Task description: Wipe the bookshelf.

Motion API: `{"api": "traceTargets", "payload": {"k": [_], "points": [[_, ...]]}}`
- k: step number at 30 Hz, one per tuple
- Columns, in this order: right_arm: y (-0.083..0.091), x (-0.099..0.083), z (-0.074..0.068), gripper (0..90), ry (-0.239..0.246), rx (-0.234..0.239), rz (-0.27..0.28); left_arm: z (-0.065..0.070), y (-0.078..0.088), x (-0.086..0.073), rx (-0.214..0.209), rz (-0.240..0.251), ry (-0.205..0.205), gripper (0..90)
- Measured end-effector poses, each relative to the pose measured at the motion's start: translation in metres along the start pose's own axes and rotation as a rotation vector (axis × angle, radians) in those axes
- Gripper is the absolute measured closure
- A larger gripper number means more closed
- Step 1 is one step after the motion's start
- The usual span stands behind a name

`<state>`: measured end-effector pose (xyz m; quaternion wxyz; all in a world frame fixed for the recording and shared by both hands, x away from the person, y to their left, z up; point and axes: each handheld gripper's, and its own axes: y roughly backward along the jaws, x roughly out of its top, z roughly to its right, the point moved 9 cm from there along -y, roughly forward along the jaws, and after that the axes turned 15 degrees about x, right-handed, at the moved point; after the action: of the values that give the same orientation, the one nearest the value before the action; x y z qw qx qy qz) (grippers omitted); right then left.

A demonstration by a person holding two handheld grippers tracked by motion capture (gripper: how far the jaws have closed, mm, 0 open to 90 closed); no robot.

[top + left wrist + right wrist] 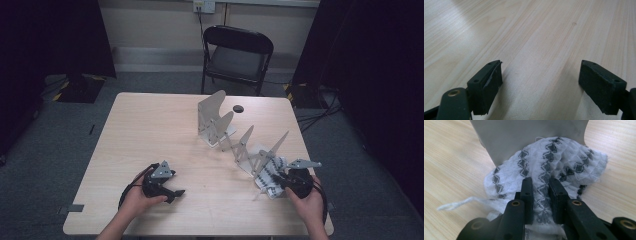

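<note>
— What is the right tool [541, 185] doing?
— It is pinching the patterned white cloth [554, 162] beside the grey rack [235, 135].
— And the left tool [540, 82]?
— It is resting spread apart on the tabletop [150, 130].

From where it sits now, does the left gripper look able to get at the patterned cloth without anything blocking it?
Probably yes. The left gripper is open and empty over bare table, and the tabletop between it and the cloth looks free. The right gripper already pinches that cloth beside the metal rack.

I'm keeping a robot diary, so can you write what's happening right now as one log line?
left gripper: open, over bare table | right gripper: shut on patterned cloth | cloth: beside grey metal rack
</note>
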<state>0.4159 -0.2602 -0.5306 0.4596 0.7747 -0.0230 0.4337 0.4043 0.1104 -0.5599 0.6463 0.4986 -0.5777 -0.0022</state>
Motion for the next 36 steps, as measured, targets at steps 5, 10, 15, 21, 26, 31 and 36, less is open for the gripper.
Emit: {"api": "traceTargets", "payload": {"k": [5, 10, 15, 21, 26, 31, 36], "points": [[0.001, -0.002, 0.0, 75.6, 0.0, 0.0, -0.001, 0.0, 0.0, 0.0, 0.0, 0.0, 0.0, 18.7], [0.013, 0.002, -0.001, 75.9, 0.012, -0.017, -0.002, 0.0, 0.0, 0.0, 0.001, 0.0, 0.0, 18.7], [0.042, 0.016, -0.001, 76.0, 0.038, -0.042, 0.05, 0.0, 0.0, 0.0, 0.003, 0.0, 0.0, 18.7], [0.076, 0.042, 0.002, 76.0, 0.074, -0.089, 0.099, 0.0, 0.0, 0.0, 0.003, 0.0, -0.001, 18.7], [0.096, 0.066, 0.007, 76.0, 0.09, -0.12, 0.145, 0.0, 0.0, 0.0, 0.003, -0.001, -0.001, 18.7], [0.099, 0.086, 0.007, 75.8, 0.109, -0.12, 0.157, 0.0, 0.0, 0.0, 0.003, 0.0, -0.001, 18.7], [0.081, 0.083, 0.009, 75.7, 0.098, -0.11, 0.125, 0.0, 0.0, 0.0, 0.002, -0.001, 0.0, 18.7]]}}
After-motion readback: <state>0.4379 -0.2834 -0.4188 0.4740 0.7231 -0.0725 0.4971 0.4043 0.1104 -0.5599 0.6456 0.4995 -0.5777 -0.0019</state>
